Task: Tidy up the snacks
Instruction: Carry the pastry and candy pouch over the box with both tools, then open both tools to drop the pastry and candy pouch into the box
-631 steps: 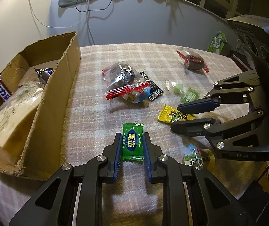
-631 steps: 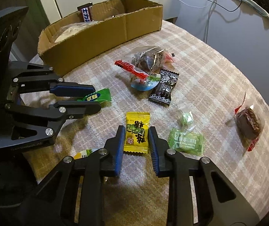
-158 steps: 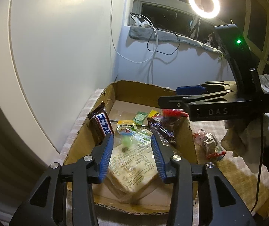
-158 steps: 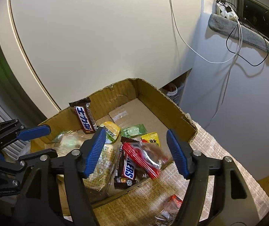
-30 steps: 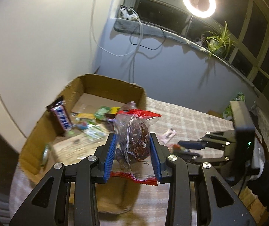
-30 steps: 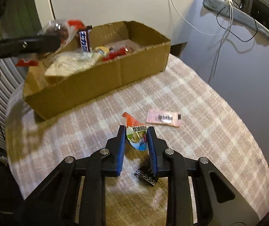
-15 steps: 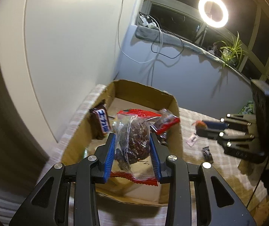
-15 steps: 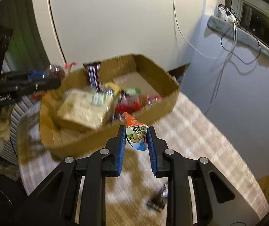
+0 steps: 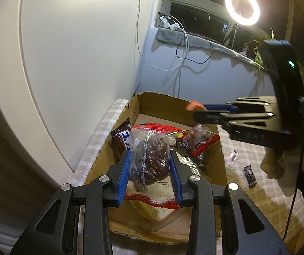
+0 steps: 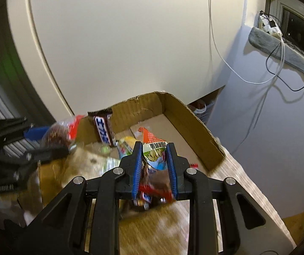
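Left gripper [image 9: 149,171] is clamped on a clear bag of brown snacks [image 9: 149,159], red seal strips top and bottom; the bag is held above the near end of the cardboard box [image 9: 220,161]. Right gripper [image 10: 154,163] is closed on a small cone-shaped packet [image 10: 154,152] with orange top and Chinese print, held over the box's right side.

Box contents are seen below both grippers: a chocolate bar [image 9: 122,138] leaned upright against the left wall, a second red-edged bag [image 9: 201,140] against the right wall, a large flat pale packet [image 9: 162,204] under the held bag. Smaller wrappers are partly hidden behind the fingers; the right-wrist view is motion-blurred there.

Left on the plaid tablecloth [image 9: 264,191] beside the box: a pink wrapper [image 9: 232,156] and a black wrapper [image 9: 250,175], apart from each other. The right gripper body is seen reaching across above the box's far right corner in the left view.
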